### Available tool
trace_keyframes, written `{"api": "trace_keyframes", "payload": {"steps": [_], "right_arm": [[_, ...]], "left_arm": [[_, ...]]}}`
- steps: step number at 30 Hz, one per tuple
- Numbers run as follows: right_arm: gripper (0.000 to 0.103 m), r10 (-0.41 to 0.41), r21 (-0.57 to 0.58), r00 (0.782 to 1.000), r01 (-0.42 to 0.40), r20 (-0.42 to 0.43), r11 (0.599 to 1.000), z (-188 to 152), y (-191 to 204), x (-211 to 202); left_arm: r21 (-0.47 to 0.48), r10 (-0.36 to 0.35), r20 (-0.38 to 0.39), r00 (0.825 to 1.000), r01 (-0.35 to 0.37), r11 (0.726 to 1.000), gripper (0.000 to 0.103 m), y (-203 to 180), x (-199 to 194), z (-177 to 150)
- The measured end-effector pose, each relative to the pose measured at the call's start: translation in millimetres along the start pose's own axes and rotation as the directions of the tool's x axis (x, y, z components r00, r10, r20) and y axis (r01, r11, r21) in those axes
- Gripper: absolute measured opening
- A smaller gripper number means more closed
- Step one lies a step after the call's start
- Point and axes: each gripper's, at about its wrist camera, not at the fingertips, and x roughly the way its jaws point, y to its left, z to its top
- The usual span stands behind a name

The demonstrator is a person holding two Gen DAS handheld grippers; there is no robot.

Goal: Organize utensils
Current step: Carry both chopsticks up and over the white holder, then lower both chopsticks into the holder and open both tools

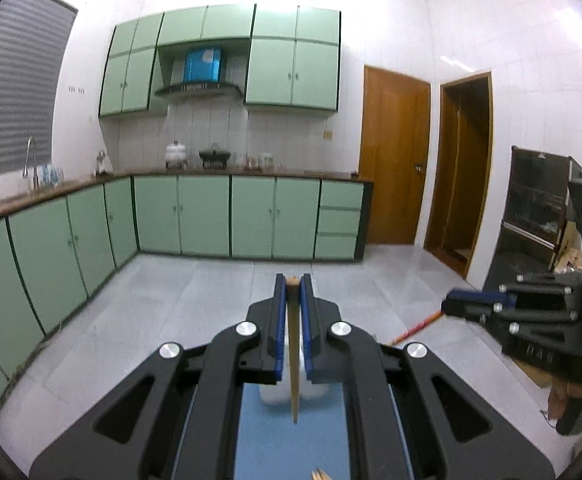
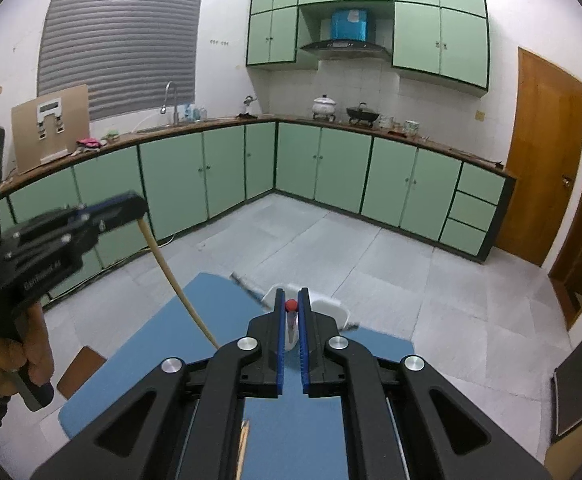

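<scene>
My left gripper (image 1: 292, 280) is shut on the top end of a wooden chopstick (image 1: 293, 360) that hangs down over the blue table (image 1: 275, 440). It shows from the side in the right wrist view (image 2: 139, 210), with the pale chopstick (image 2: 179, 284) slanting down. My right gripper (image 2: 291, 304) is shut on a chopstick with a red tip (image 2: 290, 305). In the left wrist view the right gripper (image 1: 451, 306) holds a red and yellow stick (image 1: 415, 326). A white utensil holder (image 2: 331, 306) stands on the table beyond the right gripper, with a grey utensil (image 2: 247, 283) lying across it.
More wooden chopstick ends (image 2: 244, 440) lie on the blue table (image 2: 151, 340) near me. Green kitchen cabinets (image 2: 331, 168) line the far walls. A dark shelf unit (image 1: 531, 232) stands at the right. A brown stool (image 2: 79, 370) is at the table's left.
</scene>
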Motion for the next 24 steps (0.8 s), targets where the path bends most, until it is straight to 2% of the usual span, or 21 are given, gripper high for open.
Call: {"api": "trace_keyframes", "payload": {"steps": [5,10,14,19,24], "right_arm": [[0.006,-0.024,0.001,1.000,0.024,0.002,1.000,20.6,-17.4,25.4],[0.006,-0.028,0.007,0.999,0.029,-0.027,1.000,26.6,-35.8,66.1],[0.006,-0.024,0.003,0.998,0.025,-0.064,1.000,19.2,-46.9,100.4],[0.006,-0.014,0.011,0.993,0.016,-0.118,1.000,-1.9,-55.2,138.5],[0.008,0.010,0.030,0.991,-0.006,-0.132,1.000,-16.1,-58.9,149.3]], "left_arm": [[0.002,0.004,0.039,0.999,-0.004,1.000,0.006,-2.4,36.4,25.9],[0.003,0.013,0.055,0.998,-0.014,1.000,0.006,-2.0,83.2,31.8],[0.006,0.025,0.053,0.998,-0.026,1.000,0.006,2.6,117.3,20.5],[0.008,0.033,-0.003,0.999,-0.033,0.999,0.006,6.4,156.0,-13.1],[0.020,0.046,-0.027,0.999,-0.045,0.999,0.008,10.0,161.6,-31.1]]}}
